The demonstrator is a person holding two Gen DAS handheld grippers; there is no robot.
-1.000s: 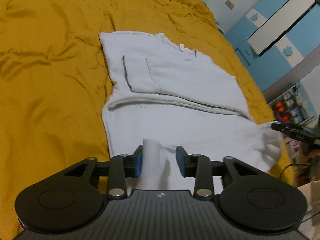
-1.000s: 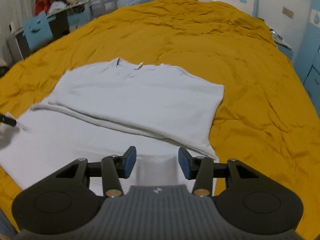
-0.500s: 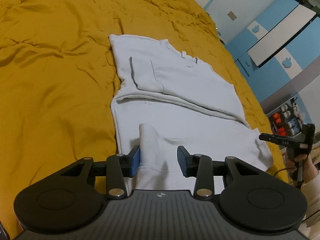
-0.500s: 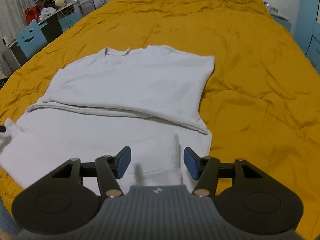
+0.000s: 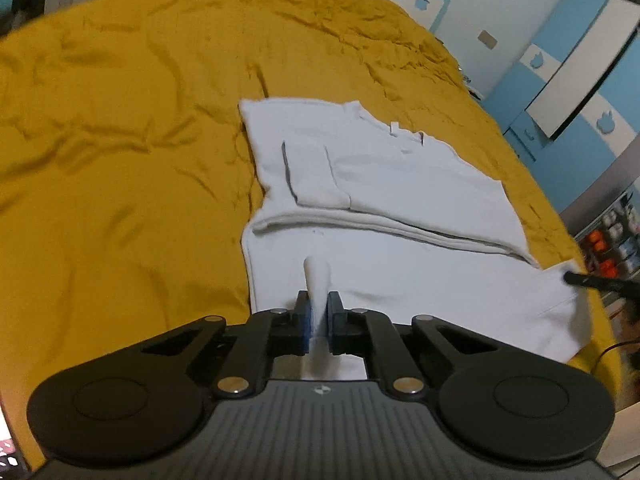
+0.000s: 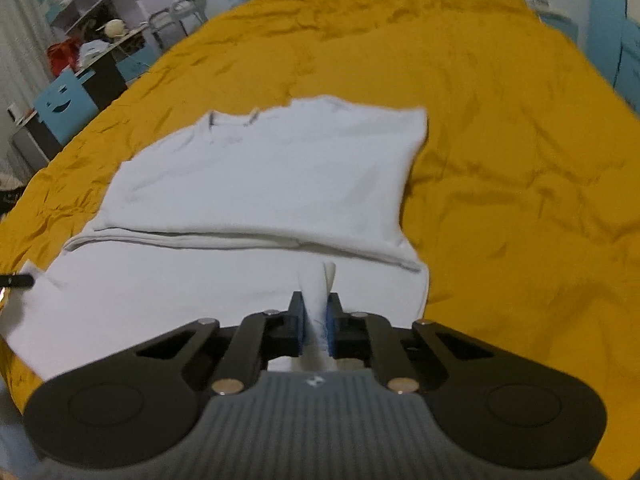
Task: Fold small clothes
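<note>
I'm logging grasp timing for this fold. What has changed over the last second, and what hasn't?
Both grippers closed on the white shirt: the left gripper and the right gripper, open around raised fabric a second ago, now each pinch a ridge of its near hem. The shirt's folded upper half lies as before on the yellow bedspread, and the near part still rests flat.
</note>
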